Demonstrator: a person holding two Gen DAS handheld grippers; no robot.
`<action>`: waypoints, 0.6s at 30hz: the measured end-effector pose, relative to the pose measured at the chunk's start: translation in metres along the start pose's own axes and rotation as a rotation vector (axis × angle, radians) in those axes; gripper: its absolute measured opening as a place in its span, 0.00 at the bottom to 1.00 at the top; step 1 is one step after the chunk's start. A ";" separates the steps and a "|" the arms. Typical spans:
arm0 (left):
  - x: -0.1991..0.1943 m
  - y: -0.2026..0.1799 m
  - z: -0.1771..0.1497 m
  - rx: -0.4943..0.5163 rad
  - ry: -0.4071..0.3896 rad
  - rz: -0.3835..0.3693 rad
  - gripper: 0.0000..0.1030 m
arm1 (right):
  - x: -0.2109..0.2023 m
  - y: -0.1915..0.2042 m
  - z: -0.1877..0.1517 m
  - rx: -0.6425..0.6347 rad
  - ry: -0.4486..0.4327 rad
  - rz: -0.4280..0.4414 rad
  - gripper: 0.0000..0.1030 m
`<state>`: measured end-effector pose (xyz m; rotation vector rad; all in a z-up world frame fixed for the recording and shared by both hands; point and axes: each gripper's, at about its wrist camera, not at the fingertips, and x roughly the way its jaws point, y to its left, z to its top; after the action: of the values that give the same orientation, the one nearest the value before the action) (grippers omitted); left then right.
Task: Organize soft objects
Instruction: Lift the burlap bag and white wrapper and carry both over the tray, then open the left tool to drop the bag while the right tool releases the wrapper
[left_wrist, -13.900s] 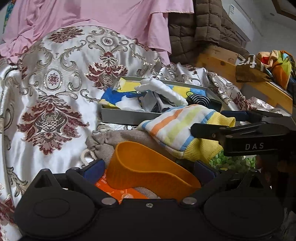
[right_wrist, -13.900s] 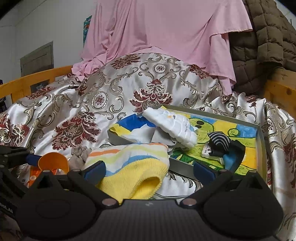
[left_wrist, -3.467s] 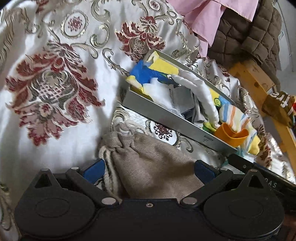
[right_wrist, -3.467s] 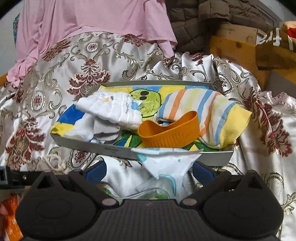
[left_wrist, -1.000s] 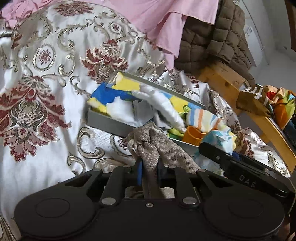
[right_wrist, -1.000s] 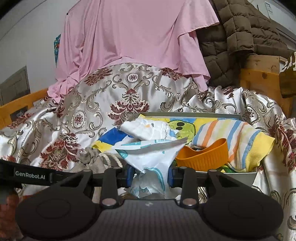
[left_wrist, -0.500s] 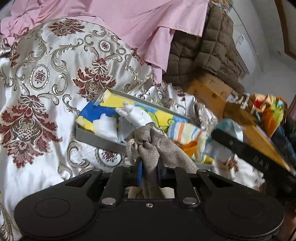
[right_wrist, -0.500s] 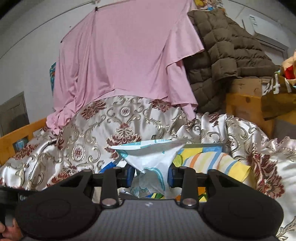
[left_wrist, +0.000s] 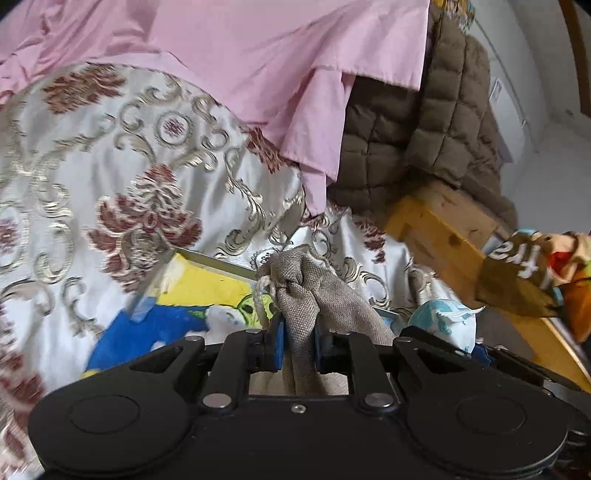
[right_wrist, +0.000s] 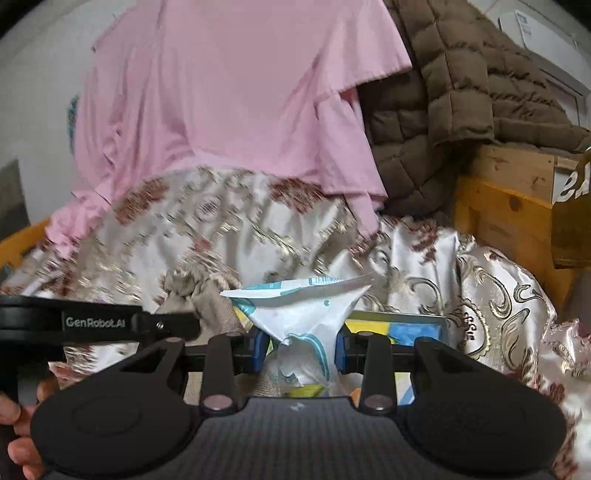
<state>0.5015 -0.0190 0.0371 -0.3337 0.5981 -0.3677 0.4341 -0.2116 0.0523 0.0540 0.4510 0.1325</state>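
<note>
My left gripper (left_wrist: 298, 345) is shut on a beige drawstring pouch (left_wrist: 314, 291), which stands up between the blue pads above the tray. My right gripper (right_wrist: 301, 345) is shut on a white and teal plastic packet (right_wrist: 303, 306), its flat sealed edge spread above the pads. The grey tray (left_wrist: 207, 260) with its yellow and blue cartoon lining lies on the patterned satin cover just beyond both grippers; its far rim (right_wrist: 395, 315) shows past the packet. The packet (left_wrist: 443, 323) also appears at the right of the left wrist view, and the pouch (right_wrist: 195, 291) at the left of the right wrist view.
A pink cloth (right_wrist: 236, 92) and a brown quilted jacket (right_wrist: 461, 85) hang behind the satin cover (left_wrist: 110, 177). A wooden frame (left_wrist: 443, 229) runs along the right, with a brown paper bag (left_wrist: 517, 273) on it. A hand (right_wrist: 14, 428) holds the left gripper's handle.
Both grippers have risen and moved forward over the tray with their loads still held. Most of the tray and its contents has dropped out of sight below them.
</note>
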 end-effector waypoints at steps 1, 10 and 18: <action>0.010 0.000 0.001 0.005 0.008 0.005 0.16 | 0.009 -0.003 0.000 -0.001 0.018 -0.010 0.37; 0.080 -0.003 -0.004 0.027 0.120 0.066 0.16 | 0.072 -0.030 -0.010 0.083 0.157 -0.023 0.40; 0.082 -0.004 -0.011 0.072 0.127 0.093 0.27 | 0.067 -0.033 -0.018 0.091 0.140 -0.032 0.59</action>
<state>0.5568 -0.0599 -0.0090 -0.2140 0.7204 -0.3214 0.4899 -0.2345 0.0046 0.1270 0.5979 0.0845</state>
